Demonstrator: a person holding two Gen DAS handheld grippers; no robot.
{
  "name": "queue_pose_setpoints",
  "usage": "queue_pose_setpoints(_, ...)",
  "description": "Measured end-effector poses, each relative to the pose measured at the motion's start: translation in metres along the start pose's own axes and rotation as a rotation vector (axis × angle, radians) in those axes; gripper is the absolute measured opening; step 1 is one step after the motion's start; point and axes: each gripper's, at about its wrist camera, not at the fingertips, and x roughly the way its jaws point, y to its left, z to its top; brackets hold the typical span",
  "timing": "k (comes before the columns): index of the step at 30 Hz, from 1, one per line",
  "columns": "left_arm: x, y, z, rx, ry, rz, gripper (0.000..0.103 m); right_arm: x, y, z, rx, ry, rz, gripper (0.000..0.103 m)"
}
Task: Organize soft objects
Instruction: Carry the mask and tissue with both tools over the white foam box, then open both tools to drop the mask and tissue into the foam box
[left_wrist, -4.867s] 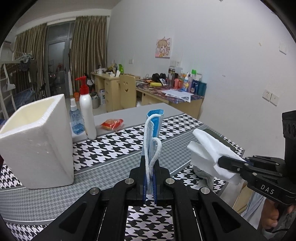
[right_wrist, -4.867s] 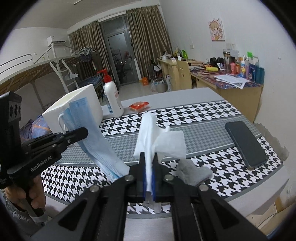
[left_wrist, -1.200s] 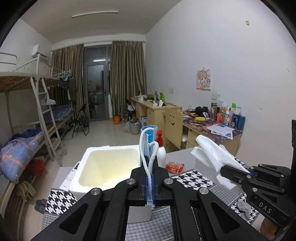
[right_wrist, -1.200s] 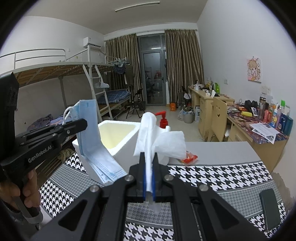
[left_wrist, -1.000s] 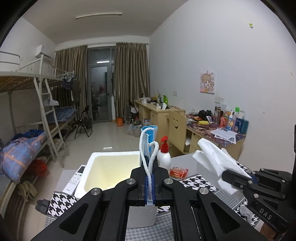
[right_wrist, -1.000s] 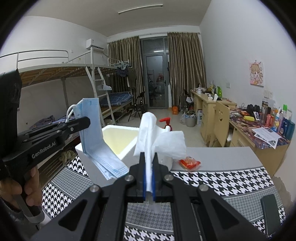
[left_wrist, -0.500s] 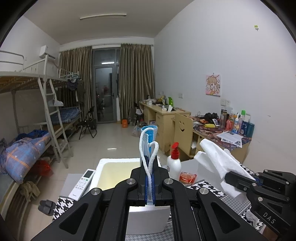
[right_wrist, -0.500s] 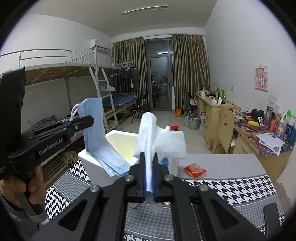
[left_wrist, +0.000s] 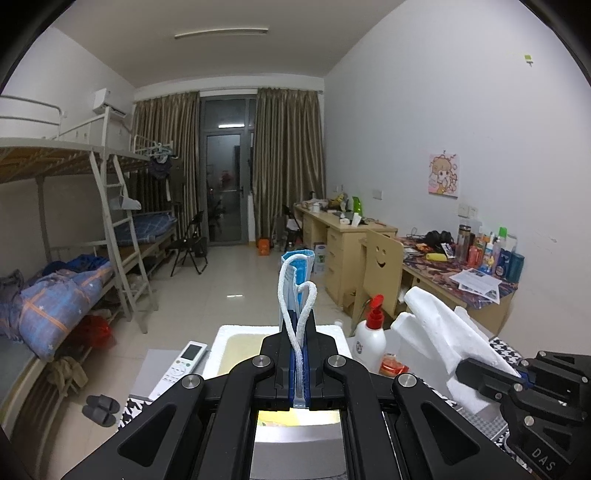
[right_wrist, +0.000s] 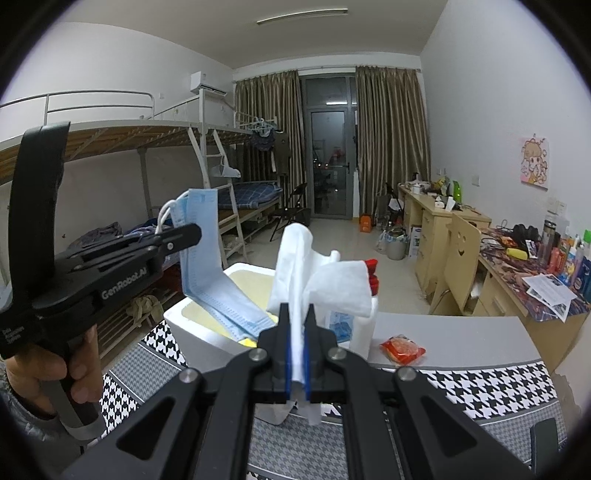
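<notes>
Your left gripper (left_wrist: 298, 373) has its fingers clamped on a blue face mask (right_wrist: 207, 266); in the left wrist view you see only its folded edge and white ear loop standing up, while the right wrist view shows its body hanging down with the lower end inside the white foam box (right_wrist: 207, 332). Your right gripper (right_wrist: 297, 354) pinches a crumpled white tissue (right_wrist: 314, 280), which rises above the fingers and also pokes out below them. The tissue hides most of the red-capped pump bottle (left_wrist: 371, 339) in the right wrist view, and the box's near wall is cut off behind both grippers. A red snack packet (right_wrist: 402, 349) lies on the grey desk (right_wrist: 461, 336) just right of the box. A white remote (left_wrist: 181, 365) sits left of the box. Your left hand (right_wrist: 48, 373) is partly cropped at the edge.
</notes>
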Motion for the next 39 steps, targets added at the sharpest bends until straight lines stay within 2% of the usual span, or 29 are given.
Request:
queue_pose_setpoints(8,0.011,0.009,-0.001,-0.015,0.010,0.046,0.003,0.007,0.006,0.004,-0.003,0.004,0.021,0.007)
queue_pose_setpoints(19,0.033,0.020,-0.007,-0.024,0.058,0.069,0.003,0.023,0.014,0.010,-0.028,0.015,0.038,0.007)
queue_pose_setpoints(29,0.061,0.033,-0.020,-0.034,0.143,0.080,0.003,0.032,0.013,0.013,-0.021,0.035,0.035,0.007)
queue_pose_setpoints(32,0.070,0.035,-0.023,-0.031,0.174,0.083,0.006,0.038,0.013,0.013,-0.018,0.046,0.034,0.007)
queue_pose_setpoints(33,0.073,0.037,-0.025,-0.031,0.191,0.091,0.017,0.040,0.013,0.013,-0.014,0.050,0.035,0.007)
queue_pose_setpoints(34,0.076,0.038,-0.027,-0.028,0.207,0.095,0.040,0.042,0.012,0.014,-0.012,0.053,0.035,0.007)
queue_pose_setpoints(35,0.077,0.039,-0.027,-0.029,0.214,0.097,0.054,0.044,0.012,0.015,-0.012,0.057,0.035,0.007)
queue_pose_setpoints(36,0.076,0.041,-0.029,-0.034,0.212,0.104,0.080,0.046,0.013,0.016,-0.012,0.060,0.034,0.007)
queue_pose_setpoints(37,0.073,0.043,-0.029,-0.037,0.197,0.108,0.088,0.047,0.011,0.016,-0.013,0.061,0.033,0.007)
queue_pose_setpoints(39,0.067,0.046,-0.029,-0.037,0.165,0.114,0.091,0.050,0.012,0.016,-0.013,0.066,0.032,0.007)
